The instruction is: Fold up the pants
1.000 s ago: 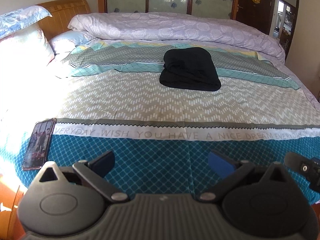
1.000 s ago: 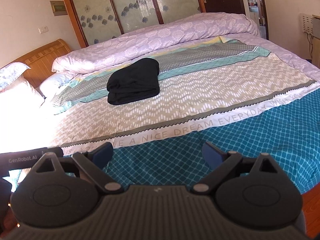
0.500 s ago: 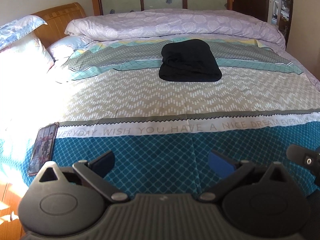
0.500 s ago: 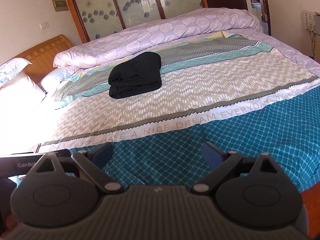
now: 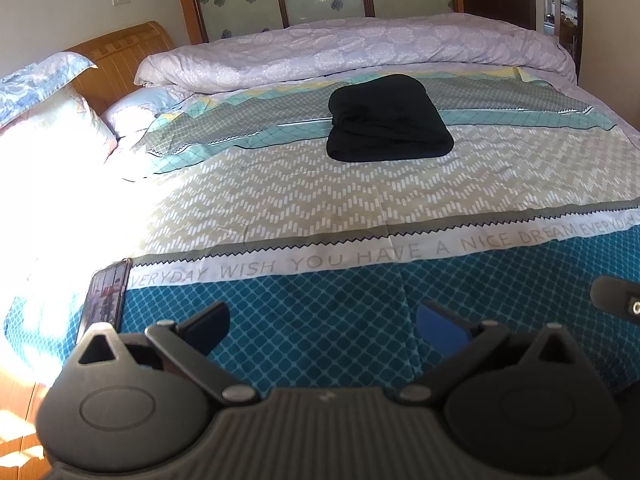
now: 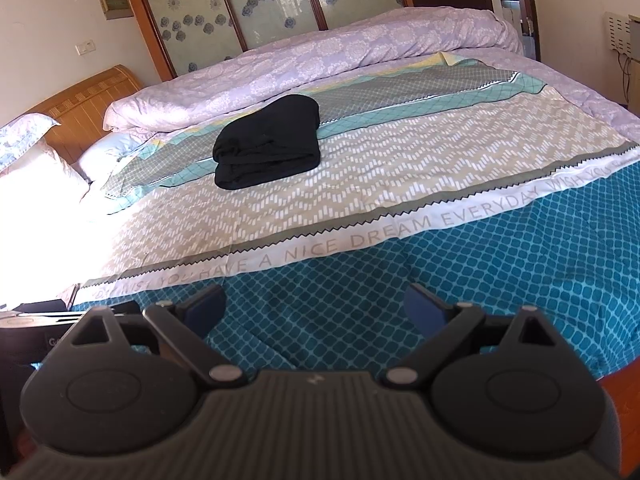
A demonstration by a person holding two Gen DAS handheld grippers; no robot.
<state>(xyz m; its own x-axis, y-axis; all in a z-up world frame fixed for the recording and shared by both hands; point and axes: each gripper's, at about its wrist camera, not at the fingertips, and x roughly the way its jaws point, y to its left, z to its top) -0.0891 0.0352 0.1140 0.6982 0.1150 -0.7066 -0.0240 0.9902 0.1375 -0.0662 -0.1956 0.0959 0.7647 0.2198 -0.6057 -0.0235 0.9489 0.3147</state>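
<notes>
Folded black pants (image 5: 390, 120) mid-bed, both grippers' fingers (image 5: 208, 326) spread empty, phone (image 5: 105, 300) partly hidden

Strong daylight is flooding in from the left of both tongs, burning the pillows (image 5: 52, 136) and the left part of the bed (image 6: 400, 184) out to featureless white. Farther right the bedspread is showing crisp, evenly lit pattern and readable lettering. The left tongs (image 5: 322, 322) and right tongs (image 6: 314, 306) are sitting in their own shade, dark and slightly soft. The black pants (image 5: 388, 120) are swallowing nearly all fold detail. Fisheye distortion is bending the bed edges and door frames, and dark vignetting is cutting the upper corners.
</notes>
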